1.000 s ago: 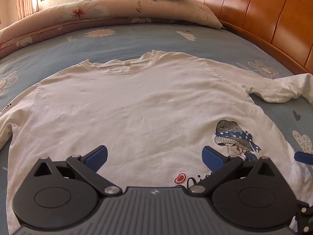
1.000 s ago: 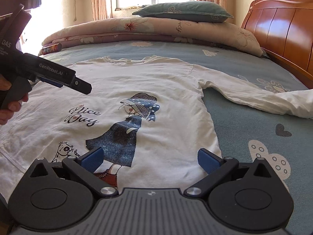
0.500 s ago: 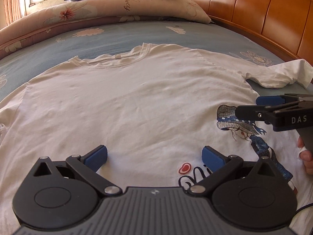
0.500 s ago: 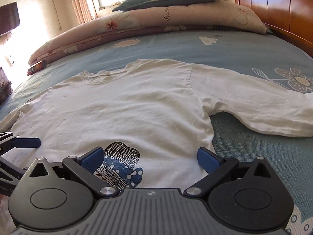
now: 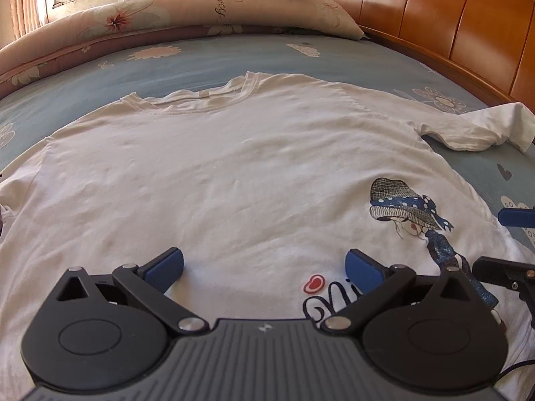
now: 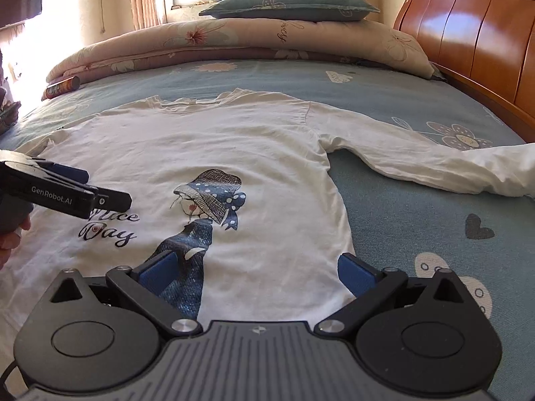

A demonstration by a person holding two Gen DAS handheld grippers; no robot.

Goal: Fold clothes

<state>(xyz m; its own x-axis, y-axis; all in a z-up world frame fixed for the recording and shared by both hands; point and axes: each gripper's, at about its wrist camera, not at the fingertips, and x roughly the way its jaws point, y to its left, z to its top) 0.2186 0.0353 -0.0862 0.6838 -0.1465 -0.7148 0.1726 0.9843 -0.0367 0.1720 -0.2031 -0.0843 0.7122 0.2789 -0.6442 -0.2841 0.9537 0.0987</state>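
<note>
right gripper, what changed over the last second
The right gripper swung out over the shirt's chest half a second ago, then pulled back toward the hem. Nothing was gripped; both it and the left gripper stayed open. The white shirt stayed spread flat on the bed.

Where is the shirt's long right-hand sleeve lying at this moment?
In the right wrist view the sleeve stretches right from the white shirt across the blue sheet, toward the wooden headboard, its cuff end bunched at the frame's right edge.

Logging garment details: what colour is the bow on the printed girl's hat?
Dark blue with white dots, on the bow; clearest in the right wrist view.
</note>
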